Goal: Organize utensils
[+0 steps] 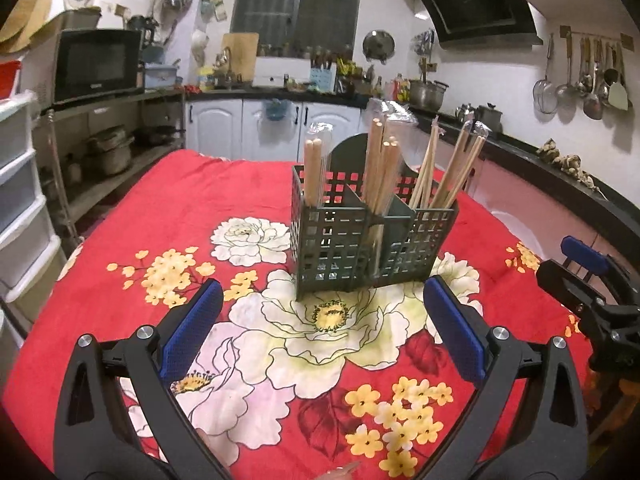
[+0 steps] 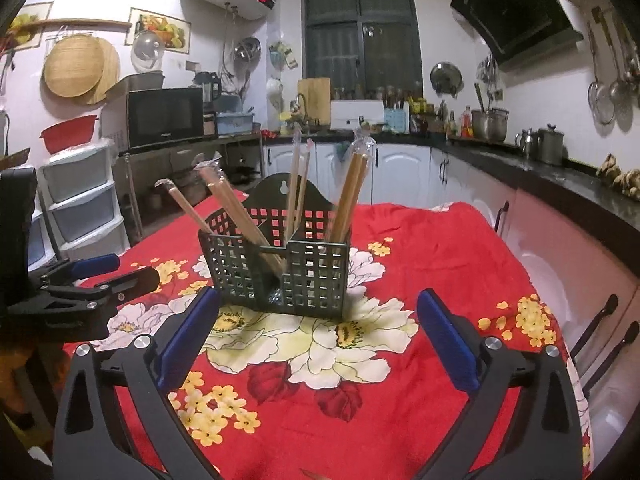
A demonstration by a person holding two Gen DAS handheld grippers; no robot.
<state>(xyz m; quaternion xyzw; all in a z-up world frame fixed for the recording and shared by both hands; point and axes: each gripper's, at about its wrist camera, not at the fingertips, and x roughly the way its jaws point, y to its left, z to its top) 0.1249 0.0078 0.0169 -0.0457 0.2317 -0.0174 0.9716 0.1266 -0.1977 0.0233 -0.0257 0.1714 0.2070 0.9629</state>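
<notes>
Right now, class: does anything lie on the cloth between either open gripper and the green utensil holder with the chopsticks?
Nothing visible does. Bare floral tablecloth runs from the left gripper to the utensil holder. The same holds for the right gripper. Both grippers are open and empty, and the chopsticks already stand inside the holder's compartments.

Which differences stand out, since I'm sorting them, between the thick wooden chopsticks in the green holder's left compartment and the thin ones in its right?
In the left wrist view, the thick wooden chopsticks stand nearly upright; the thin ones lean and splay. The thick ones look stubbier, the thin ones slimmer. Both are pale wood in the green lattice holder.
</notes>
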